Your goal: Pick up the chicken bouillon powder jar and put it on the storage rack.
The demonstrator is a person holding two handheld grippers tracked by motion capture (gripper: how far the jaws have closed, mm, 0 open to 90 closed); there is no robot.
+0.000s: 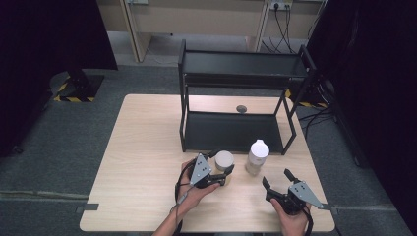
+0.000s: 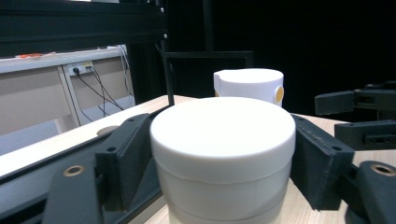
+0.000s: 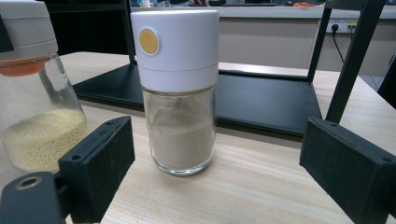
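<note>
Left gripper (image 1: 222, 173) pinches the short white-lidded jar (image 1: 224, 160); right gripper (image 1: 277, 178), spread, faces the upright shaker jar (image 3: 178, 93) straight ahead.

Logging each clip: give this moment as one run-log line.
left gripper: shut on white-lidded glass jar | right gripper: open, short of white-capped glass shaker | black shelf rack: behind

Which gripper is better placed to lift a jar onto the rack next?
Left. The left gripper already has its jaws against the round-lidded jar; the right gripper is open, short of the other jar.
</note>
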